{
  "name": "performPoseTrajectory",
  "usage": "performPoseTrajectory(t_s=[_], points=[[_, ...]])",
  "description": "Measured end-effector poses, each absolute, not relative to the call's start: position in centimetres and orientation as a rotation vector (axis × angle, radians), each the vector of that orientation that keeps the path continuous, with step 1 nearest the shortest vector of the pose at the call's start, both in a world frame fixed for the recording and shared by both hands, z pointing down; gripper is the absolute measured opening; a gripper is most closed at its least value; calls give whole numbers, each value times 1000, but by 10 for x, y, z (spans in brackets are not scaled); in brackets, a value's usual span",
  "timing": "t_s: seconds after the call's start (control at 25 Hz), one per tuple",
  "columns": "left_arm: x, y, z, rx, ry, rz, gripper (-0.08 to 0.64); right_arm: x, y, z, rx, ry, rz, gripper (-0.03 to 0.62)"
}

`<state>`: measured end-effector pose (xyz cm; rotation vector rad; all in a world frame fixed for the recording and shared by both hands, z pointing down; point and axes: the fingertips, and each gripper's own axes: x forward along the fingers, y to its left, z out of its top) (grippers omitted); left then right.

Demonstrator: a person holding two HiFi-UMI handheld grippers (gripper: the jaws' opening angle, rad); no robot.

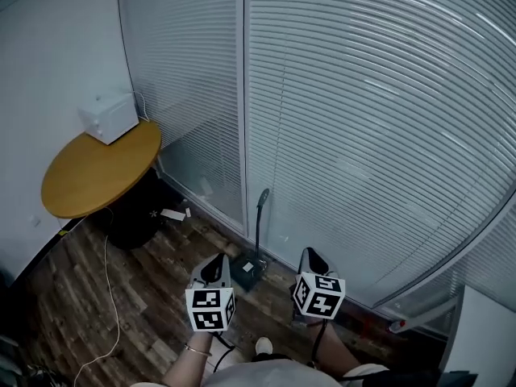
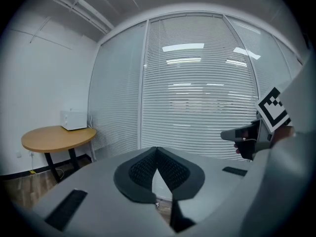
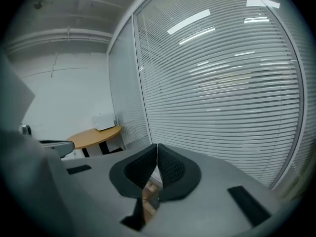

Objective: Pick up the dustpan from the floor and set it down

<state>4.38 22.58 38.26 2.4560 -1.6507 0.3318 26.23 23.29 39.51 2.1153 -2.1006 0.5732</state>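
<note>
Dustpan [image 1: 248, 272] | floor [image 1: 89, 289], head view only | left tool [image 2: 157, 154], right tool [image 3: 157, 152] closed

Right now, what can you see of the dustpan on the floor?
The dustpan is dark, plastic by its look: a small boxy pan with a pale patch on top and a long thin handle standing upright. It rests on the wooden floor at the foot of the blind-covered glass wall, between the left tool and right tool; neither touches it.
</note>
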Motion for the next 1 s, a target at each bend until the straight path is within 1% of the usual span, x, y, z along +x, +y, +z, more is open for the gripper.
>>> performPoseTrajectory(t_s=[0.28, 0.8, 1.0], points=[[59, 180, 389, 2427, -1674, 330, 18, 270, 182, 406, 2043, -2121, 584, 33], [51, 131, 415, 2341, -1674, 320, 17, 267, 132, 431, 1959, -2083, 631, 34], [50, 95, 417, 2382, -1629, 325, 18, 262, 104, 433, 1983, -2064, 641, 33]])
